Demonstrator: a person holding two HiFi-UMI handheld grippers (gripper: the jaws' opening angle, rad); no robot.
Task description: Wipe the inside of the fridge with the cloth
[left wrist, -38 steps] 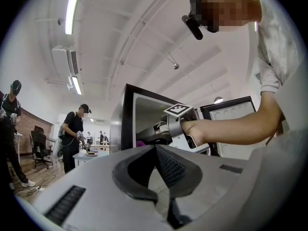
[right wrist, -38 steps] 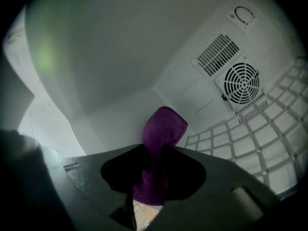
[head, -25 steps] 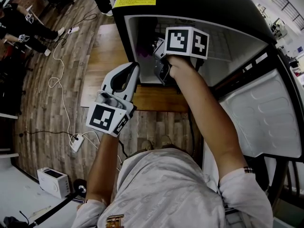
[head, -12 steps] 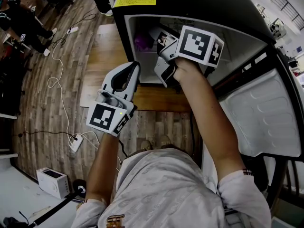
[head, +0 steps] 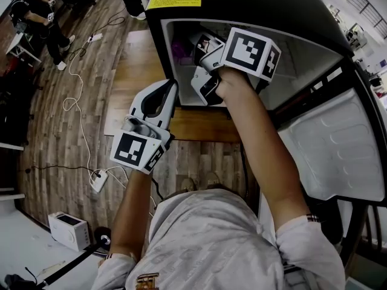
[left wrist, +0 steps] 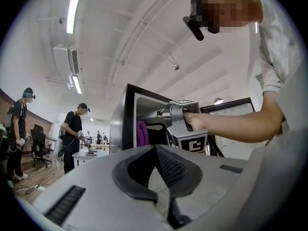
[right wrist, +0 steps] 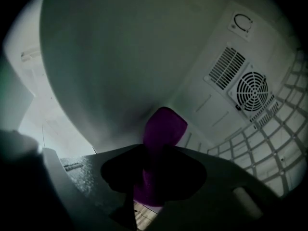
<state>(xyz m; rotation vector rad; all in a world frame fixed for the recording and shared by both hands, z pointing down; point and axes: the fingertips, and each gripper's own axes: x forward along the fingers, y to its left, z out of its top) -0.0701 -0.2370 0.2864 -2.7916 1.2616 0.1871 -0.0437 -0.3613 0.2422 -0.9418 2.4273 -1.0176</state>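
The purple cloth (right wrist: 162, 129) is clamped in the right tongs (right wrist: 155, 173), and that arm reaches into the open fridge (head: 242, 2). The cloth sticks out ahead of the tongs, its long axis in line with the jaws, and its free end points at the pale inner wall (right wrist: 120, 57). From here I cannot tell whether it touches that wall. The head view shows the cloth (head: 179, 51) high on the left side of the cavity, just ahead of the right tongs (head: 196, 46). The back panel with its round fan grille (right wrist: 253, 89) lies off to the right of the cloth, and so does the wire shelf (right wrist: 269, 143). I'd say the next stroke means pressing the cloth forward and left onto the wall. The left tongs (head: 167, 91) hang outside the fridge by its lower left edge, jaws together on nothing, well apart from the cloth. The right arm is clearly the nearer one. The door (head: 338, 144) stands open at the right.
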